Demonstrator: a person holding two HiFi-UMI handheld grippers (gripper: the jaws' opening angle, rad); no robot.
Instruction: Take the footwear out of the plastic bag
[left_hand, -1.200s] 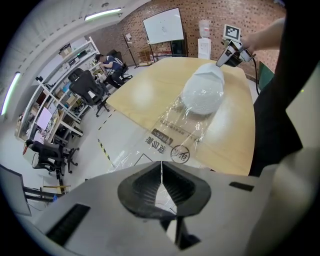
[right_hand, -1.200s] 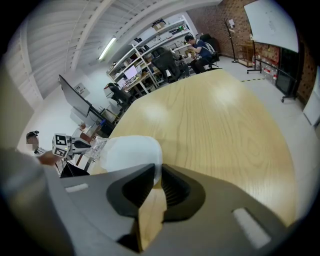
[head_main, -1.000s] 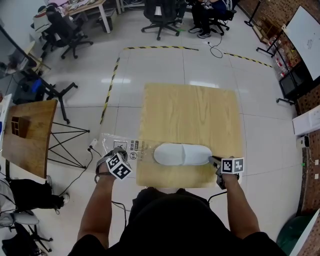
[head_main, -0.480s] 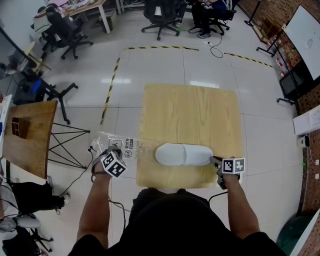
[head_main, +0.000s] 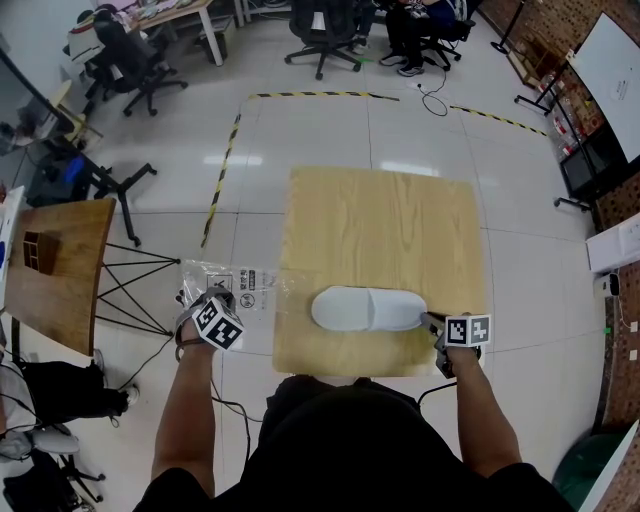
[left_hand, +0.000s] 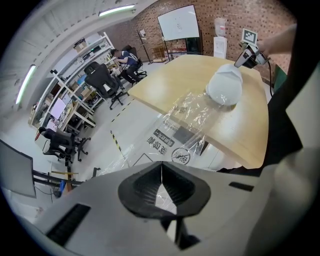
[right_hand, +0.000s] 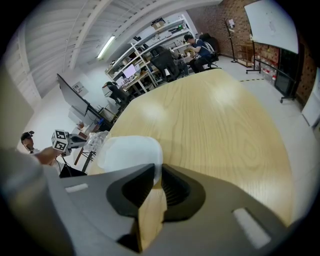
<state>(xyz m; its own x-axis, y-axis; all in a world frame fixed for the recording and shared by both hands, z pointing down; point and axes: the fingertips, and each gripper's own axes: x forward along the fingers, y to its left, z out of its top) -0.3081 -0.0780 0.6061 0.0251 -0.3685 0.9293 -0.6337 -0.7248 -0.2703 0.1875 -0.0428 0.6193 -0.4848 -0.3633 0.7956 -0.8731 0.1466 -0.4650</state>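
Note:
A pair of white slippers (head_main: 367, 309) lies near the front edge of the wooden table (head_main: 380, 220). My right gripper (head_main: 432, 325) is shut on the slippers' right end; in the right gripper view the jaws (right_hand: 156, 172) pinch the white edge (right_hand: 127, 150). A clear printed plastic bag (head_main: 235, 288) stretches left off the table's edge. My left gripper (head_main: 203, 303) holds the bag's left end, and in the left gripper view its jaws (left_hand: 161, 165) are shut on the film (left_hand: 182, 127). The bag's right end just reaches the slippers' (left_hand: 225, 87) left tip.
A smaller wooden table (head_main: 55, 260) on black legs stands at the left. Office chairs (head_main: 135, 60) and seated people are at the back. Yellow-black tape (head_main: 222, 160) marks the floor. A whiteboard (head_main: 610, 70) and shelves are at the right.
My left gripper has moved left, pulling the bag leftward off the slippers. The slippers and my right gripper have stayed in place.

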